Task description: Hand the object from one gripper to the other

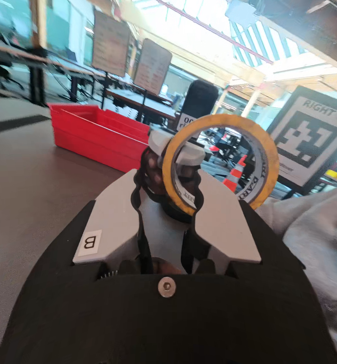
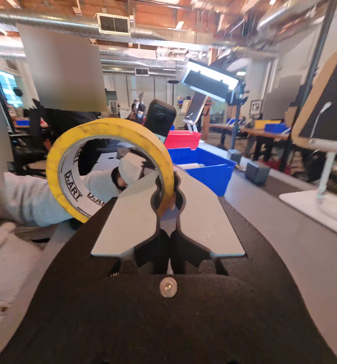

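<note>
**L hand-held gripper open, R hand-held gripper clamped, the two nose to nose**

L hand-held gripper [image 1: 167, 173]: jaws spread w/ a clear gap, grey fingers [image 1: 112, 216] pointing fwd and slightly up, above the counter. R hand-held gripper [image 2: 166, 175]: jaws nearly together, pinching the rim of the tape roll [image 2: 108, 128]. In L wrist view the R unit faces the camera close up, its fingertips straddling the roll's rim, R hand [image 1: 153, 177] wrapped on the handle. Grey sleeves on both arms: R [image 1: 311, 226], L [image 2: 25, 197] reaching in across frame.
</note>
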`<state>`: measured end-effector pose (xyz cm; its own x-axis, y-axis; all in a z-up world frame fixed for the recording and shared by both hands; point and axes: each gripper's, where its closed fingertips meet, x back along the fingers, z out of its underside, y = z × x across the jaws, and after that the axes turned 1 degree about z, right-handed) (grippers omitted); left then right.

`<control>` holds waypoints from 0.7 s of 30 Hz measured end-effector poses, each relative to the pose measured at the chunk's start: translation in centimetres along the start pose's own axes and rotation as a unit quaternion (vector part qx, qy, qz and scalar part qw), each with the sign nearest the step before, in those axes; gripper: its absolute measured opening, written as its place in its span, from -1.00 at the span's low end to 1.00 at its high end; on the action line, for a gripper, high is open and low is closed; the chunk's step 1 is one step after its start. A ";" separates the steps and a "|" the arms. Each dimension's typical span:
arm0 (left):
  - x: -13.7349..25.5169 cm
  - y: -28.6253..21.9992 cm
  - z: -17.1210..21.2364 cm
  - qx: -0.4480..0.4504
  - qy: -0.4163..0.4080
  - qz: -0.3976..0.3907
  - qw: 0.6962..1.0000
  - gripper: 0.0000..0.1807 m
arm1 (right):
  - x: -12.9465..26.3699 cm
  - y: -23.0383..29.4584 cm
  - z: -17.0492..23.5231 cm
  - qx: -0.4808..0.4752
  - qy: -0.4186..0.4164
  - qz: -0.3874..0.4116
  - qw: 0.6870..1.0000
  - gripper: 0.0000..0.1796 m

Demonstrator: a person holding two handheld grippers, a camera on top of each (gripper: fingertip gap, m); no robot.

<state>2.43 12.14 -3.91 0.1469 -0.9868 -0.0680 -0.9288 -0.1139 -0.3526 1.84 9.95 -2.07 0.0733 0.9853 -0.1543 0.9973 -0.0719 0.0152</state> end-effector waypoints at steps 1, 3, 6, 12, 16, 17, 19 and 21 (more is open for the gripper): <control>-0.2 -0.2 0.4 0.008 0.011 0.009 1.000 -0.43 | 0.1 0.0 -0.3 0.021 -0.007 0.007 1.000 -0.88; -0.6 -0.3 1.4 -0.001 0.038 0.009 0.999 -0.48 | 0.1 0.5 -0.7 0.047 -0.017 0.002 0.999 -0.88; -0.8 -1.3 2.1 -0.026 0.061 0.033 0.997 -0.82 | 0.0 1.0 -0.7 0.069 -0.015 -0.004 0.998 -0.88; -0.1 -0.3 1.0 -0.117 0.035 -0.014 0.992 -0.89 | -0.4 1.7 -0.6 0.043 -0.019 -0.025 0.999 -0.76; 0.5 0.0 -0.5 -0.197 0.004 -0.051 0.979 -0.89 | -0.3 0.9 -1.0 -0.051 -0.039 -0.030 0.997 -0.50; 0.7 -0.2 -1.0 -0.219 -0.011 -0.054 0.974 -0.89 | -0.1 0.7 -1.1 -0.087 -0.047 -0.037 0.994 -0.46; 1.1 -0.5 -2.1 -0.256 -0.039 -0.063 0.964 -0.89 | 0.1 0.2 -1.0 -0.167 -0.050 -0.056 0.983 -0.41; 1.6 -0.7 -2.9 -0.282 -0.059 -0.076 0.955 -0.89 | 0.0 0.1 -0.2 -0.242 -0.034 -0.080 0.966 -0.41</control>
<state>2.27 10.32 -1.06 0.3017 -0.9378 -0.1719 -0.9241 -0.3319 0.1892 1.90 10.00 -1.82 -0.0663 0.9643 -0.2565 0.8788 0.1782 0.4426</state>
